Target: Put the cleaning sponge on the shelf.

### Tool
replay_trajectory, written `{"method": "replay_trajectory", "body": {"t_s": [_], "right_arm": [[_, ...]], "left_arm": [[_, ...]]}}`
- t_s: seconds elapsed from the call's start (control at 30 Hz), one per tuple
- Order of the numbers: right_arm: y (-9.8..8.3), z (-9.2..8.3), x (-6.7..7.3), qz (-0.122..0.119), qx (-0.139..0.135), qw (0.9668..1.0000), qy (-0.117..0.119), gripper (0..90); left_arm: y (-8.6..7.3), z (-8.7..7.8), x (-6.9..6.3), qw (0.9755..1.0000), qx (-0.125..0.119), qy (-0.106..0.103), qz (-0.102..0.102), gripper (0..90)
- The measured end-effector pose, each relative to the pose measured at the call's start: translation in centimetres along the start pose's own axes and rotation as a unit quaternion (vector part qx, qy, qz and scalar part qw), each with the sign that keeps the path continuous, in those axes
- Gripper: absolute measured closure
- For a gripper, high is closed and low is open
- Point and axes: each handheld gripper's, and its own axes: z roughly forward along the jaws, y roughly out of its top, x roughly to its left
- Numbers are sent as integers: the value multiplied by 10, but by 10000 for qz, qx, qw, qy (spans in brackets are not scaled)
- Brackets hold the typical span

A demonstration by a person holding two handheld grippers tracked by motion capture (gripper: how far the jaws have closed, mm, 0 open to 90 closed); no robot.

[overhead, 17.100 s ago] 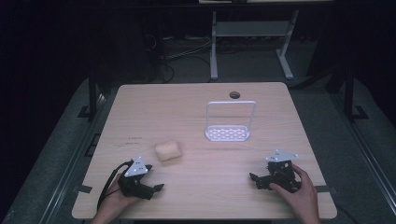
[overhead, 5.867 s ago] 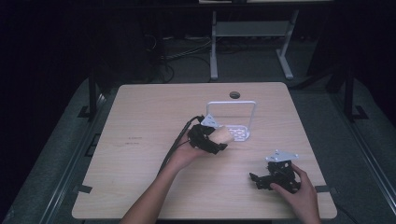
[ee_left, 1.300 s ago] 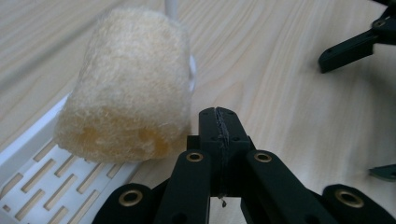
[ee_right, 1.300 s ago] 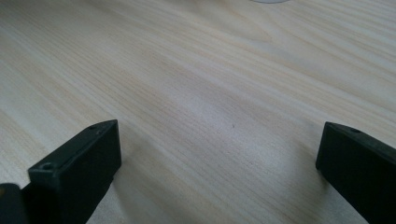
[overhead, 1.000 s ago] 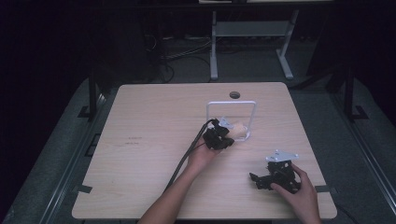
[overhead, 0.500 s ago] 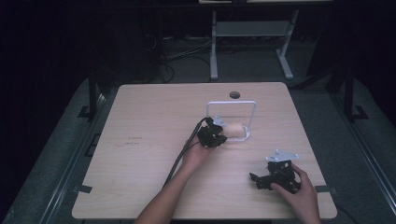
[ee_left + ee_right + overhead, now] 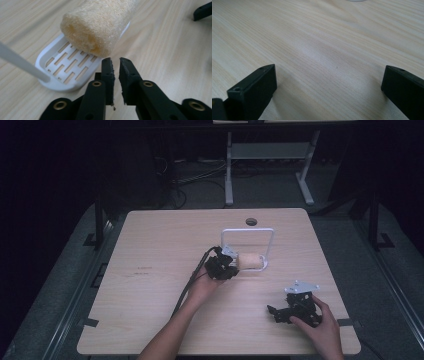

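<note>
Beige loofah (image 7: 100,23) — one, on one white tray (image 7: 62,72), left gripper (image 7: 115,63) jaws barely apart — right gripper (image 7: 329,82) wide.

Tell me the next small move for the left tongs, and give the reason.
Probably draw the left tongs straight back from the loofah sponge. The sponge lies on the white slotted tray, and the jaws, just opening, stand slightly apart with nothing between them, their tips close under the sponge's end. Backing off without lifting should avoid nudging it. The right tongs rest open on the table.
</note>
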Motion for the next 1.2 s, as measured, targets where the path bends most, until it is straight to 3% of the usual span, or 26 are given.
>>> {"method": "replay_trajectory", "body": {"t_s": [0.3, 0.5, 0.93, 1.2], "right_arm": [[0, 0, 0, 0, -1, 10000, 1, 0], [0, 0, 0, 1, 1, 10000, -2, 0], [0, 0, 0, 1, 0, 10000, 3, 0], [0, 0, 0, -3, 0, 10000, -1, 0]], "left_arm": [[-16, -23, -1, 9999, 64, 69, 66, 470], [-28, -36, 1, 9999, -8, 99, 39, 309], [-65, -74, 6, 9994, -244, 227, -12, 252], [-97, -96, 11, 9986, -308, 396, -168, 251]]}}
